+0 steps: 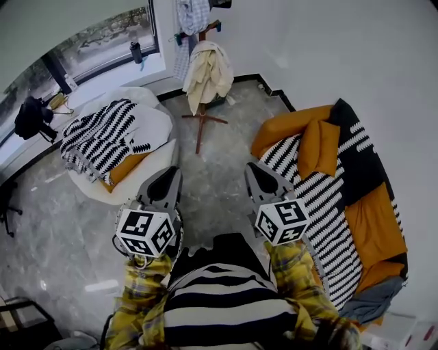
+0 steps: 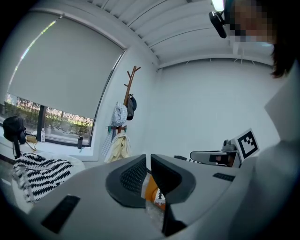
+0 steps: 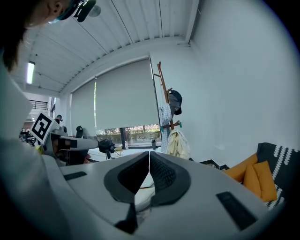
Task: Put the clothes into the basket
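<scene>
Clothes hang on a wooden coat stand (image 1: 200, 126) by the far wall: a cream garment (image 1: 209, 72), a checked shirt (image 1: 192, 14) above it, and a dark cap (image 3: 175, 101). The cream garment (image 2: 120, 147) also shows in the left gripper view. My left gripper (image 1: 166, 183) and right gripper (image 1: 254, 174) are held side by side over the marble floor, well short of the stand. Both point toward it, nearly level. The left gripper (image 2: 148, 159) is shut with nothing between its jaws. The right gripper (image 3: 149, 154) is shut and empty too.
A white round seat (image 1: 154, 119) with a black-and-white zigzag blanket (image 1: 99, 140) lies at the left. A sofa (image 1: 369, 225) with orange cushions (image 1: 320, 143) and a striped throw stands along the right wall. A black bag (image 1: 32, 117) and a bottle (image 1: 136, 52) sit by the window.
</scene>
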Demonstrator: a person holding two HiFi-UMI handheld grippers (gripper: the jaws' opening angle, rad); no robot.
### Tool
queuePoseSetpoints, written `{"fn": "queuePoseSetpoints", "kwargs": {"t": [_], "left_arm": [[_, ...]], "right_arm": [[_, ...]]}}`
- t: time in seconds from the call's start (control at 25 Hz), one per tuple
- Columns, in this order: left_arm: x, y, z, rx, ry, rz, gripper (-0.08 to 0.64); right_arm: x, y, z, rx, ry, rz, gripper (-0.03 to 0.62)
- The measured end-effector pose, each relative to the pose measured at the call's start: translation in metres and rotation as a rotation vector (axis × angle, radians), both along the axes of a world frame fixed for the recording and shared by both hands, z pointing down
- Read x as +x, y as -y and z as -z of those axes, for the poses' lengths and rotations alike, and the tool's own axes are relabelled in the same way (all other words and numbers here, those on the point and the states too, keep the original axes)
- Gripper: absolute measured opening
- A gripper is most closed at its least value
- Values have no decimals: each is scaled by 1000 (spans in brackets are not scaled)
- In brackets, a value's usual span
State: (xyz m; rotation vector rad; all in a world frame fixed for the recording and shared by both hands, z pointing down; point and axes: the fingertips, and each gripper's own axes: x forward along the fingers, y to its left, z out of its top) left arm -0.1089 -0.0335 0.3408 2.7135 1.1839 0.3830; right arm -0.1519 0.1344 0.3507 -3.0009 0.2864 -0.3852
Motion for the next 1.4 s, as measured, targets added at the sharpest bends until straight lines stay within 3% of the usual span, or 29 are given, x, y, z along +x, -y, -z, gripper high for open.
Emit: {"fn": "queuePoseSetpoints", "kwargs": {"t": [0.92,1.4], "left_arm": [[212,-125,10,57,-26,196,41],[284,-148,29,26,-67,277,41]], "right_arm": [[223,-108,8,14,-28,234,26],[283,-134,5,20,-33,308,28]]}}
